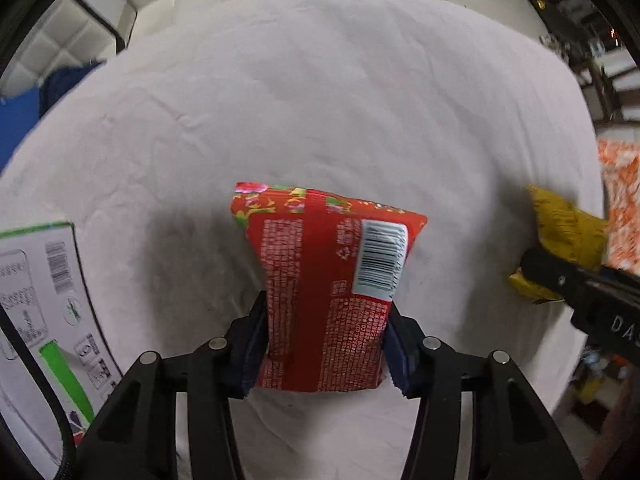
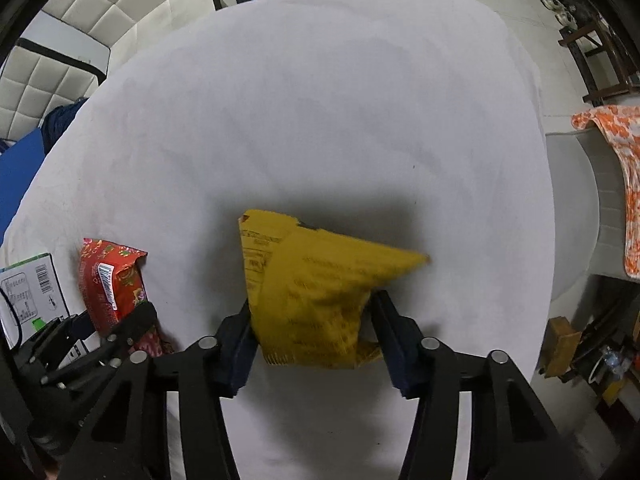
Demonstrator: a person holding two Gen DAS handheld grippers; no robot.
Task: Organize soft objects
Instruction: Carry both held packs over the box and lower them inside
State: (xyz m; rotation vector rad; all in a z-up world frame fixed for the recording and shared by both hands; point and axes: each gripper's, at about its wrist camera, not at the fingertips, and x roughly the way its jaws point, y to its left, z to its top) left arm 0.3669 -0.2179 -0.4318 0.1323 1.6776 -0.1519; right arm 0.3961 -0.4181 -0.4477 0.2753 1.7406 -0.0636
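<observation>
Left tongs [image 1: 326,354] are clamped on the lower half of the red snack packet [image 1: 326,288], its sides pinched between the blue pads [image 1: 256,344]. Right tongs [image 2: 316,354] are clamped likewise on the yellow snack packet [image 2: 316,300], which is blurred in that view. Both packets are held just over the white tabletop [image 1: 320,100]; contact with the cloth cannot be told. In the right wrist view the red packet is seen at about 9 o'clock of the yellow one, well apart, with a white and green box [image 2: 30,292] further out at 9 o'clock.

Each packet is judged to be light, soft and crinkly, its film slippery and its contents possibly crushable, so a gentle pinch across the body, not the sealed edge, is thought best. The red packet's long axis is run toward 12 o'clock, barcode side up, with its top seam farthest from the tongs. The yellow packet's free end is splayed toward 1 to 3 o'clock.
</observation>
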